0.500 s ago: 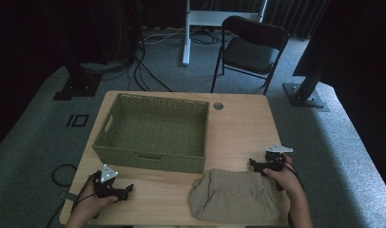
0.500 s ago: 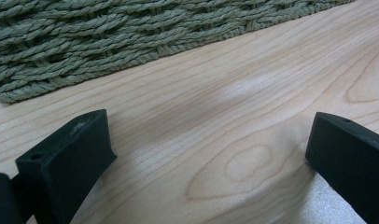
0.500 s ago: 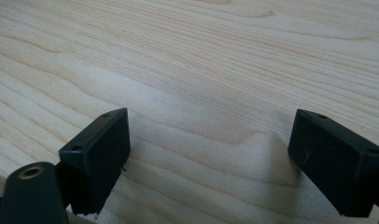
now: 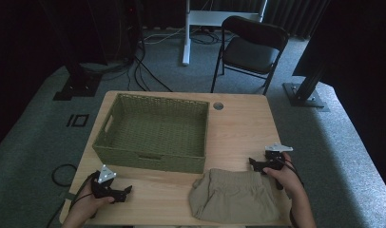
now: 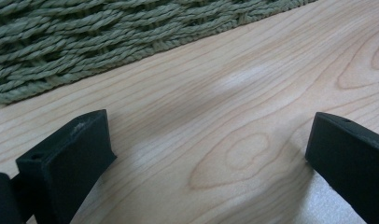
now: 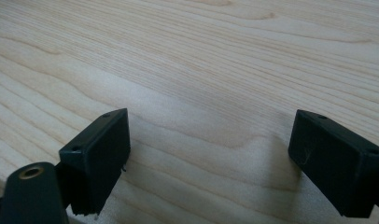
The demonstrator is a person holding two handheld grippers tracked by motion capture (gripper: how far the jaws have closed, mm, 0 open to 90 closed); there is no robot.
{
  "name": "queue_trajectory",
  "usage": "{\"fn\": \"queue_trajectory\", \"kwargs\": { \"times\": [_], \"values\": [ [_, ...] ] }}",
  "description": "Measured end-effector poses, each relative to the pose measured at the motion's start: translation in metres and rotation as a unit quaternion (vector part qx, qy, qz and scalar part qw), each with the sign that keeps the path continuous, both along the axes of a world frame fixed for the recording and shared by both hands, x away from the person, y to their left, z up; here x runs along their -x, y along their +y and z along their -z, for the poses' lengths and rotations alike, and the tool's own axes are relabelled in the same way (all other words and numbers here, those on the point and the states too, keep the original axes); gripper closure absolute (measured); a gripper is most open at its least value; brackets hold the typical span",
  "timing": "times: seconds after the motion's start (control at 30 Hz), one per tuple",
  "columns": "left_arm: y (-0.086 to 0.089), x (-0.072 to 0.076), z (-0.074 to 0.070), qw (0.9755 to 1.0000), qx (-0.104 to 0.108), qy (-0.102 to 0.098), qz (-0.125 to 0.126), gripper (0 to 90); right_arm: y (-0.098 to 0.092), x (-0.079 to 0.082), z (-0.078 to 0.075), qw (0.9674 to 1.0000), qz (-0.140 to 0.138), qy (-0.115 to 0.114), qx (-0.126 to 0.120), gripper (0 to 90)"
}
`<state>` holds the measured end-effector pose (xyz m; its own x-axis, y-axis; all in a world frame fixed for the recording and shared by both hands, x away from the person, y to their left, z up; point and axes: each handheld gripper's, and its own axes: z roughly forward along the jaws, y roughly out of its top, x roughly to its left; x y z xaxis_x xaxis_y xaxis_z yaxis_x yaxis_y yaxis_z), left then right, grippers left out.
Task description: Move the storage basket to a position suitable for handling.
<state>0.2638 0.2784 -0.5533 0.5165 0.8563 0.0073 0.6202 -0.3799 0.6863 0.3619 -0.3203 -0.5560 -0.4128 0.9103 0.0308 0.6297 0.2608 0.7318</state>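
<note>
- The folded shorts (image 4: 234, 194) (khaki, with a gathered waistband) lie flat on the table (image 4: 243, 128), just beside the right gripper (image 4: 257, 164) on its inner side and slightly nearer the person; the jaws point along the cloth's far edge and do not hold it.
- The right gripper rests low on the wood with its jaws spread wide and nothing between them; in the right gripper view there is bare wood grain between the two black jaws.
- The left gripper (image 4: 122, 191) sits well apart from the shorts, across a stretch of bare table, also low on the surface. Its jaws stand wide open and empty (bare wood between them in the left gripper view).
- The basket (image 4: 155, 130), woven and green, stands just ahead of the left gripper; its braided wall (image 5: 85, 42) crosses the top of the left gripper view. From the right gripper it lies ahead and toward the other hand. It looks empty.
- Judging from this, the work looks barely begun: the shorts appear already folded, yet nothing is gripped and nothing lies in the basket.
- What seems left is to take hold of the shorts, lift them, and set them in the basket.
</note>
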Motion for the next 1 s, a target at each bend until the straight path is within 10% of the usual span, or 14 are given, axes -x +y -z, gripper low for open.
{"fn": "queue_trajectory", "kwargs": {
  "times": [0.33,1.0],
  "values": [
    [0.012,-0.001,-0.017,0.9997,-0.012,-0.02,-0.003,1.2,0.003,-0.006,-0.013,0.9998,-0.009,-0.004,0.019,13.2],
    [0.019,0.002,-0.06,0.9972,0.014,-0.074,0.006,1.2,0.053,-0.002,-0.086,0.9951,-0.04,-0.075,-0.05,12.5]
  ]
}}
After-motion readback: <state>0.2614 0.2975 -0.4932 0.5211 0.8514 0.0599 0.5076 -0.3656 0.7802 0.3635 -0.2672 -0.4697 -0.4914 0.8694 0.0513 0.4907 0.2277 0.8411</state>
